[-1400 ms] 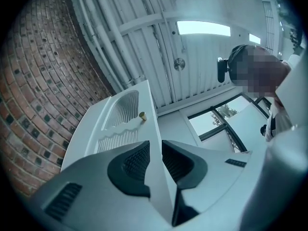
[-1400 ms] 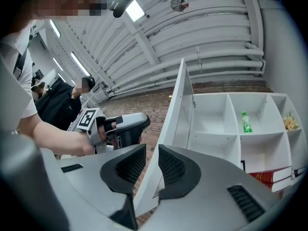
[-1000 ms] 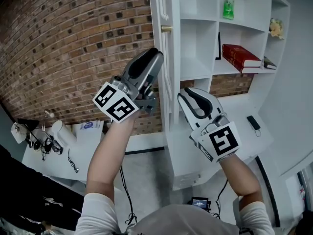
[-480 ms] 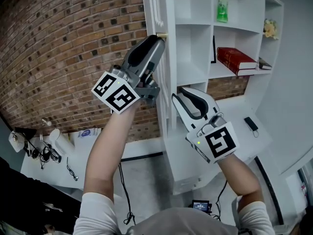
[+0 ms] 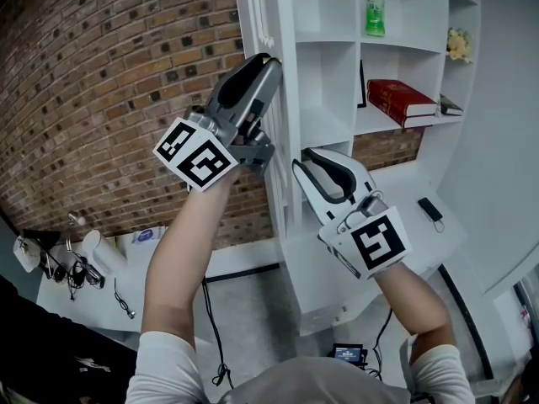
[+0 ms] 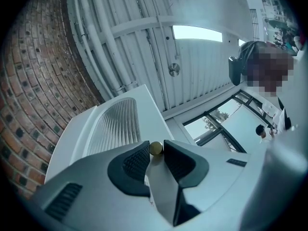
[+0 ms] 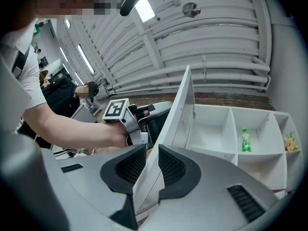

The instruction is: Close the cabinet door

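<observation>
Head view: the cabinet door (image 5: 282,196) is standing open, swung out from the left side of the cabinet (image 5: 324,42) and showing edge-on. The brick wall (image 5: 101,82) is lying behind it. The left gripper (image 5: 269,60) is reaching up to the door's free edge, high on the door. The right gripper (image 5: 305,162) is meeting the same edge lower down. Inside the cabinet, a green bottle (image 5: 375,7) is standing upright in a top compartment. A red book (image 5: 407,99) is lying flat on the shelf below and to the right.

Left gripper view: the left fingers (image 6: 136,161) are pinching a small brass knob (image 6: 156,148) at their tips, one pad pressing on each side. The knob is sitting on the door's white frame, just beside a ribbed panel.

Right gripper view: the right fingers (image 7: 172,167) are gripping the door's free edge, the white slab filling the narrow gap between the pads and touching both. The door is rising from the fingers toward the cabinet's left side, where it is joining the frame. The left gripper is showing to the left of the door, on its far face, with the person's forearm behind it. The open compartments are showing to the right, the green bottle upright in one.
</observation>
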{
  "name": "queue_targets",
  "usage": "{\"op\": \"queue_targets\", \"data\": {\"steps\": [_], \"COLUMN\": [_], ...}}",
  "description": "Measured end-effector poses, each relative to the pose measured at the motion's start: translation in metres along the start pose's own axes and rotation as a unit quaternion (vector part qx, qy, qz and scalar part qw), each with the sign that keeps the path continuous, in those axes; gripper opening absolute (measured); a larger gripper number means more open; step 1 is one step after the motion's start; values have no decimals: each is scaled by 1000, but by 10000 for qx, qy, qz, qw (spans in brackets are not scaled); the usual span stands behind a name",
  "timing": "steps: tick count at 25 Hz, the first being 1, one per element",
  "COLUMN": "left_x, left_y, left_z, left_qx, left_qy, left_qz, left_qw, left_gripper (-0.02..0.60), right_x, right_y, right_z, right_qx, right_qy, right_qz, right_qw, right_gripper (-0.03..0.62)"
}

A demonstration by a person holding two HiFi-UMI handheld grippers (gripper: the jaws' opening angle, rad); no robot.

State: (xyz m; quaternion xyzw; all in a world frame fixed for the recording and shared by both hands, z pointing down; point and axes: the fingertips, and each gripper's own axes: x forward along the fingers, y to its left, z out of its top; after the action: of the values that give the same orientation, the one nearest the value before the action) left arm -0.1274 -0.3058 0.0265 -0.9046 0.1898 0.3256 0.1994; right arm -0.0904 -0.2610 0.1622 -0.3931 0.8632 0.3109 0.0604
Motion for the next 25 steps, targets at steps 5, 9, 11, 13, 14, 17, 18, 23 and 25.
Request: {"op": "queue_targets", "data": {"steps": [5,9,11,13,14,17,18,23,25], "left_x": [-6,-2,1,2,2,6,7,9,11], "left_y": [4,3,2,1,0,-2,-3,-5,-6], "left_z": [4,3,1,0,-1,-3,-4,-5,-6], "left_qx": [-228,-396,-406,-388,-366,-300,-283,-184,-158], "left_qy": [-90,-148,-126,-97,-78,-3,27,185,222], "left_qz": [-111,-113,-84,-55,-44,-13,2,115,168], "left_qw": [9996,9990,9991,9992,9993,9996,9996,9996,9995], "left_gripper": [97,87,86,84,84,83,83,83,83], "right_x": [6,5,4,5,5,5,5,4,3], "right_y": [4,-1,-4,-5,-6,-12,-13,-16,-18], "right_z": [0,-3,-4,-4,-4,-4,-4,-5,-6], "right_qx": [-7,38,68,88,96,103,105,122,127], "right_qy": [67,86,63,35,22,-12,-25,-27,-6], "right_qz": [-51,-76,-73,-77,-84,-151,-187,-438,-527], "right_qw": [10000,9999,9999,9999,9999,9998,9998,9990,9985], "right_gripper": [81,81,81,81,81,81,81,81,81]}}
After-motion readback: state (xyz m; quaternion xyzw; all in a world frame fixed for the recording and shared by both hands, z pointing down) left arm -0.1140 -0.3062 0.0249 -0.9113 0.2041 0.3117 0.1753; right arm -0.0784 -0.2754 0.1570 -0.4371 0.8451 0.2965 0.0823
